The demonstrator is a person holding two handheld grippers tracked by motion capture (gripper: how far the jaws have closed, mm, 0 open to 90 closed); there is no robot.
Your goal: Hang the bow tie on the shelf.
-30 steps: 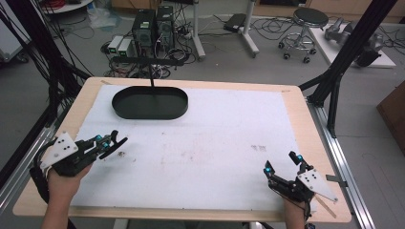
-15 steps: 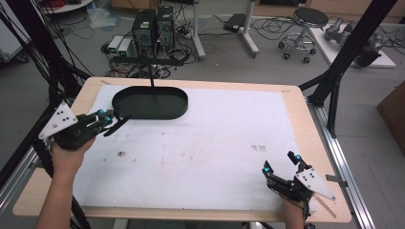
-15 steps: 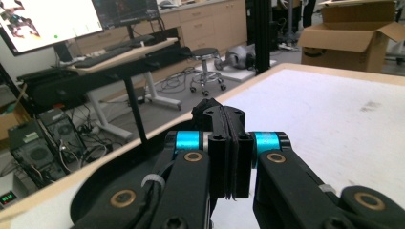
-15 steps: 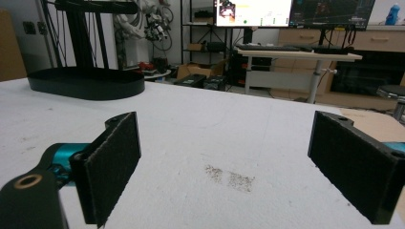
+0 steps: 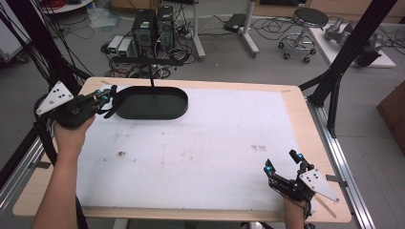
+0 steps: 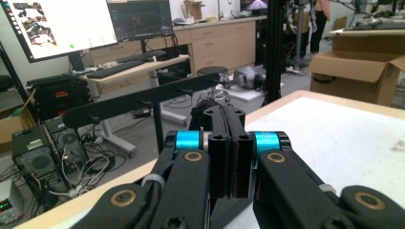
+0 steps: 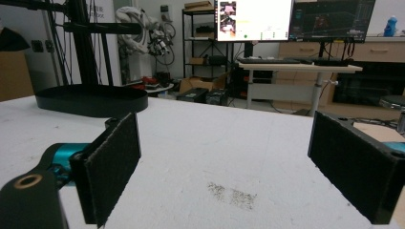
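Note:
My left gripper is held above the table's far left corner, its tips just beside the left end of a black oval tray. In the left gripper view the two black pads press flat together, so the left gripper is shut with nothing seen between them. My right gripper rests low near the table's front right edge. It is open, and in the right gripper view its pads stand wide apart over bare white surface. The tray lies far ahead of it.
A thin black post rises from the tray's back and carries a horizontal black bar, also seen close ahead as the bar. The white mat covers the wooden table. Black frame legs stand at the right.
My left gripper has risen and moved forward from the near left of the table to the tray's left end. The right gripper has stayed put.

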